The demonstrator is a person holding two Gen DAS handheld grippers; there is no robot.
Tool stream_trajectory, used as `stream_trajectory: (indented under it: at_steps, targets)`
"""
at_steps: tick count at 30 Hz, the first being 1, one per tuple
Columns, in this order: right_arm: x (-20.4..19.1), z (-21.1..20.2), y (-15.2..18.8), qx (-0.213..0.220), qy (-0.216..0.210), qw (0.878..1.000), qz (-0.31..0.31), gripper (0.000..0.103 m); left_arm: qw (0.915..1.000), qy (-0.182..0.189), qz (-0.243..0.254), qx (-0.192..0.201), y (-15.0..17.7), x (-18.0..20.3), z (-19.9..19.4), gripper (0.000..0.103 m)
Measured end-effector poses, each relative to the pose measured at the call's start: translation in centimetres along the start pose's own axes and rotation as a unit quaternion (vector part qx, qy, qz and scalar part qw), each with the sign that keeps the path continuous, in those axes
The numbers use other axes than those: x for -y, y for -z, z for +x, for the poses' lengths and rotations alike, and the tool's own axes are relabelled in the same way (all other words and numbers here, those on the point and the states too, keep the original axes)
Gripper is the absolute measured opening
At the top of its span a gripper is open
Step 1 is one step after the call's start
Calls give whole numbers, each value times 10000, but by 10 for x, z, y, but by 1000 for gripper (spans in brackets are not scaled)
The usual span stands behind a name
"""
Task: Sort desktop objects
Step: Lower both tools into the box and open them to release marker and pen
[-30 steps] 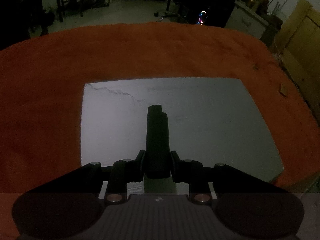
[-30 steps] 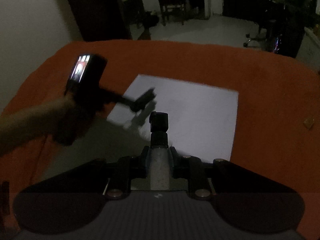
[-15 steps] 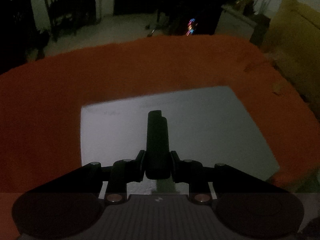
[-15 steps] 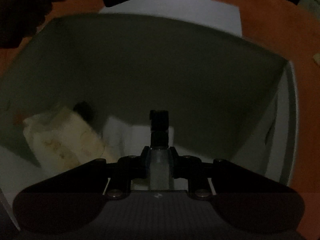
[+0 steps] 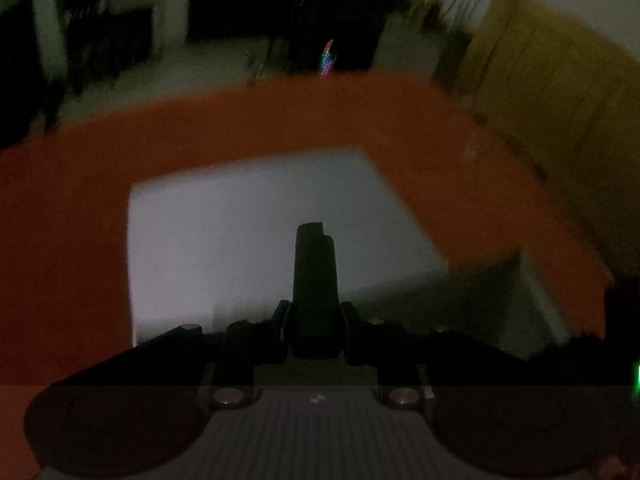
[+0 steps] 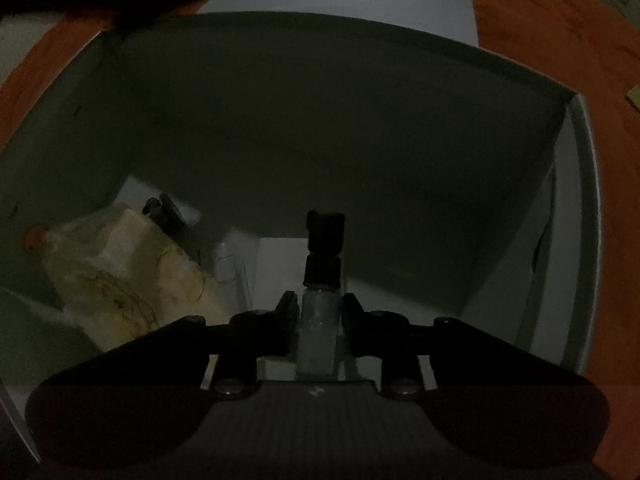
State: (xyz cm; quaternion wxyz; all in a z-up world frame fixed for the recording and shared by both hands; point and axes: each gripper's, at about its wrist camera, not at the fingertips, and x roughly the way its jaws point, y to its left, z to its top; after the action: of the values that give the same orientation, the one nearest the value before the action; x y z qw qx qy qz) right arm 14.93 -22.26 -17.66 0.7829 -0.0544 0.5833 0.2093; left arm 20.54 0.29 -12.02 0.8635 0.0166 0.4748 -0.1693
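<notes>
My right gripper point(image 6: 319, 312) is shut on a small clear bottle with a black cap point(image 6: 322, 272) and holds it inside a white box point(image 6: 576, 216). In the box's left corner lie a pale wrapped packet point(image 6: 132, 280), a small dark item point(image 6: 160, 210) and a small clear piece point(image 6: 226, 258). My left gripper point(image 5: 315, 316) is shut on a dark oblong object point(image 5: 315, 276) above a white sheet point(image 5: 240, 232) on the orange tablecloth point(image 5: 60, 240). The box's corner shows in the left wrist view point(image 5: 480, 300).
The white sheet point(image 6: 360, 0) lies beyond the box on the orange cloth point(image 6: 560, 32). A yellowish wooden cabinet point(image 5: 560, 92) stands off the table's right side. Dark furniture stands in the room behind. The left wrist view is blurred.
My right gripper has swung from over the sheet down into the white box with the bottle. My left gripper has shifted with its dark object, and the box has come into its view.
</notes>
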Motion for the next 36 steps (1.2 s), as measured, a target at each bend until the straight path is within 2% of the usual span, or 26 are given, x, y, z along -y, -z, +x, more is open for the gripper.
stream_trajectory:
  at_steps: [3,9,12,16,18,19,20,21,22,26,28,36]
  targets:
    - [-5,-2,2,-9,19,10000,-88,30,9995,120,206,-198,24,15,3,21]
    - [-4,-7,6,12,-8,10000,0,33,9967,39,677,-443,57,39,22,21]
    - [-3,-10,9,9,21,10000,-9,35,9961,5,629,-611,67,39,37,21]
    - [-10,-9,3,-9,33,10000,-57,38,9963,-53,584,-627,70,33,37,23]
    - [-8,-8,2,-23,-13,10000,-28,39,9959,-152,577,-679,76,38,38,34]
    - [-6,-3,-7,-27,-12,10000,-20,40,9961,-243,536,-661,77,37,38,50]
    - [-5,0,-7,-36,-10,10000,-26,41,9964,-402,484,-576,78,37,37,73]
    - [-4,4,-7,-45,-7,10000,-32,45,9963,-544,435,-502,78,36,35,89]
    - [-5,5,-9,-75,15,10000,-63,50,9962,-617,402,-470,79,36,34,101]
    - [-12,10,-14,-197,105,9996,-187,63,9952,-711,246,-623,80,31,39,102]
    - [-15,12,-17,-259,149,9992,-249,72,9960,-639,151,-599,81,27,38,102]
    - [-15,10,-17,-329,218,9988,-298,77,9973,-494,85,-530,86,24,39,102]
